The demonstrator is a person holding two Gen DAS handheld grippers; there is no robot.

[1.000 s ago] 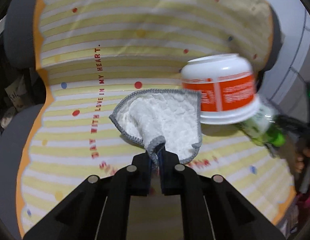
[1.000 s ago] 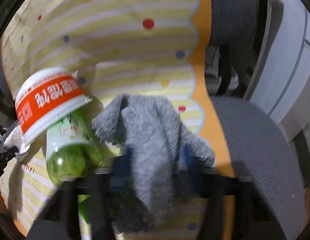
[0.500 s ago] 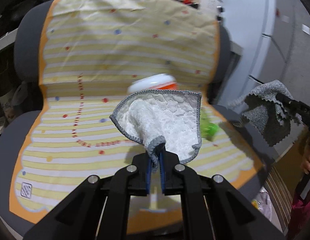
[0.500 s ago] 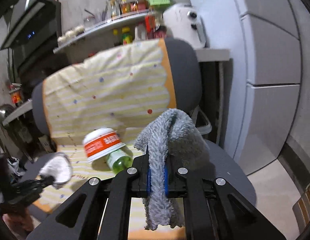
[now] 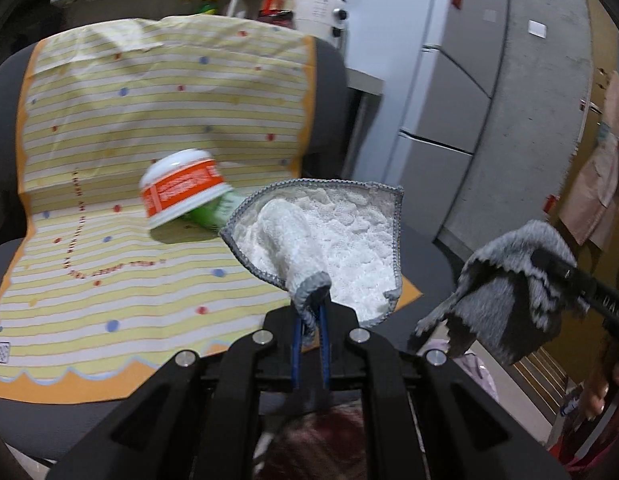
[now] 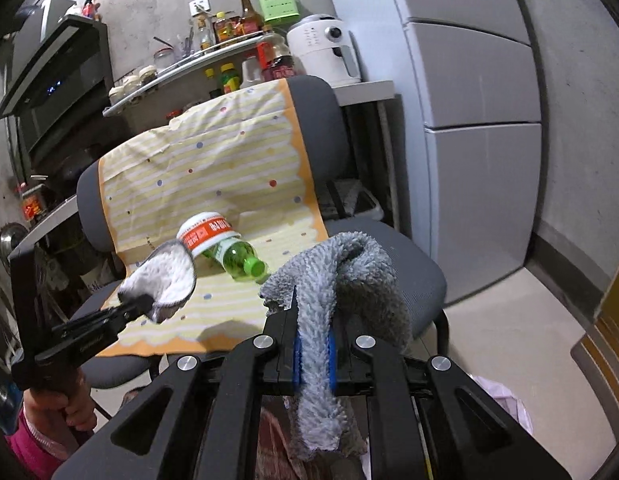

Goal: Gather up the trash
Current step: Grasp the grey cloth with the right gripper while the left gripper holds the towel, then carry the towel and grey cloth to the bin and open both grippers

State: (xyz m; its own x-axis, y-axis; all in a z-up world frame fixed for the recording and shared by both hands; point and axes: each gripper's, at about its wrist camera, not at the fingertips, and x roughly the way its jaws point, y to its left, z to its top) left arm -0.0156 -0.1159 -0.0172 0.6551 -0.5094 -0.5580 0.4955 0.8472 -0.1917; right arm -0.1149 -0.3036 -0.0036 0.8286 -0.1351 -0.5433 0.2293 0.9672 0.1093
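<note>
My left gripper (image 5: 309, 316) is shut on a white cloth with grey trim (image 5: 329, 240), held in the air in front of the chair; the same white cloth (image 6: 165, 280) hangs at the left in the right wrist view. A fluffy grey cloth (image 6: 333, 280) is pinched in my right gripper (image 6: 313, 354), which is shut on it; the grey cloth (image 5: 513, 292) also shows at the right in the left wrist view. On the chair's yellow striped cover (image 6: 213, 172) lie an orange-and-white noodle cup (image 5: 181, 192) and a green plastic bottle (image 6: 237, 258), touching each other.
A grey chair (image 6: 405, 264) carries the cover. A pale fridge (image 6: 477, 120) stands to the right. Behind the chair is a shelf with bottles (image 6: 229, 28) and a white appliance (image 6: 321, 48). A pinkish bag (image 6: 505, 400) lies on the floor below my right gripper. A hand (image 6: 65, 404) holds the left gripper.
Both grippers have pulled back and up from the chair seat with their cloths. The cup and bottle stayed on the cover and now look smaller and farther off.
</note>
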